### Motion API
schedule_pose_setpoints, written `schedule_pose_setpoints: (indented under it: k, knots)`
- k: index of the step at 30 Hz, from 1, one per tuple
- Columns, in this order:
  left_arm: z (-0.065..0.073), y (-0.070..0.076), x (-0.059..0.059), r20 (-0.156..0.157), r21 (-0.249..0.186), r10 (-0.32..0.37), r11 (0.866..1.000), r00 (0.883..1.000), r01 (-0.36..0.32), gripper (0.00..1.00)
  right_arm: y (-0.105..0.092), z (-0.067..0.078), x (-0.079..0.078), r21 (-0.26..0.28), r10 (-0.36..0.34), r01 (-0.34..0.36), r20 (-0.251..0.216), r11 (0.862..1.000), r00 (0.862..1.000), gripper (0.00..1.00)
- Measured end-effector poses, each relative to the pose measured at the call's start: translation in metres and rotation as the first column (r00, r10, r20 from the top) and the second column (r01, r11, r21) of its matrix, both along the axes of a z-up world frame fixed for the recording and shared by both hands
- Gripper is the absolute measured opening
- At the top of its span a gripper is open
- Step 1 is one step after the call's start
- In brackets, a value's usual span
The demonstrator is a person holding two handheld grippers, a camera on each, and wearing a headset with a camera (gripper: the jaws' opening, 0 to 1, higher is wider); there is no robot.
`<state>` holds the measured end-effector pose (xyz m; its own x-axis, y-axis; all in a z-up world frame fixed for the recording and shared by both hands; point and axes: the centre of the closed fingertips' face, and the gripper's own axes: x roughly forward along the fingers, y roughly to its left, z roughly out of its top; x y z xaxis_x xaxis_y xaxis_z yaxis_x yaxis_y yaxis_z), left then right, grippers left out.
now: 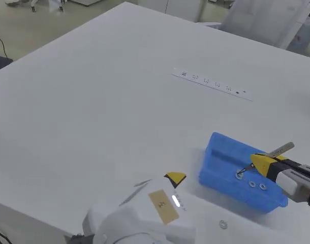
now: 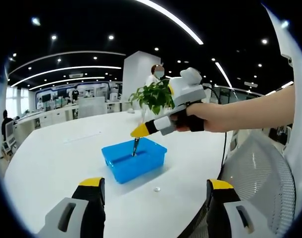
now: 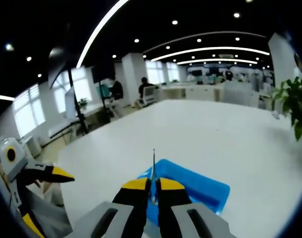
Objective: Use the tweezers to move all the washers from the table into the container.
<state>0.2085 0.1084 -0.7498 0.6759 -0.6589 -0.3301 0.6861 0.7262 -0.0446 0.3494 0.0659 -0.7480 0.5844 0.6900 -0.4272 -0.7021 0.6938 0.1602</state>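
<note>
My right gripper (image 1: 259, 161) has its jaws pinched narrow on the tweezers (image 1: 279, 149), whose tips reach down into the blue container (image 1: 223, 152). Three washers (image 1: 252, 184) lie inside it — whether the one at the tips is released yet, I cannot tell. One lone washer (image 1: 223, 224) sits on the tabletop (image 1: 119, 101) near the container's outer wall, so I judge the job nearly done — that one is left. My left gripper (image 2: 155, 183) hovers idle, jaws wide, holding nothing.
</note>
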Motion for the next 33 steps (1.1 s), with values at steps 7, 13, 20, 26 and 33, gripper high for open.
schedule_pose_setpoints:
  k: [7,13,20,26,33]
  knots:
    - [-0.001,0.0,0.0,-0.004,0.008,-0.002,1.0,1.0,0.002,0.85,0.002,-0.022,0.019,-0.037,0.002,-0.003,-0.038,0.999,0.999,0.03]
    - [-0.002,0.0,-0.001,-0.008,0.011,-0.002,1.0,1.0,0.002,0.84,0.005,-0.041,0.026,-0.081,0.013,-0.018,-0.068,0.997,0.998,0.03]
    - [-0.003,0.001,-0.001,-0.01,0.017,-0.004,1.0,1.0,0.004,0.83,0.008,-0.05,0.027,-0.111,0.03,-0.038,-0.073,0.993,0.997,0.03]
    - [-0.003,0.001,-0.001,-0.01,0.018,-0.004,1.0,1.0,0.004,0.83,0.006,-0.046,0.025,-0.131,0.033,-0.04,-0.056,0.991,0.998,0.04]
    - [-0.005,0.002,0.0,-0.013,0.021,-0.004,1.0,1.0,0.004,0.83,0.007,-0.019,0.017,-0.072,0.027,-0.028,-0.011,0.997,1.0,0.04]
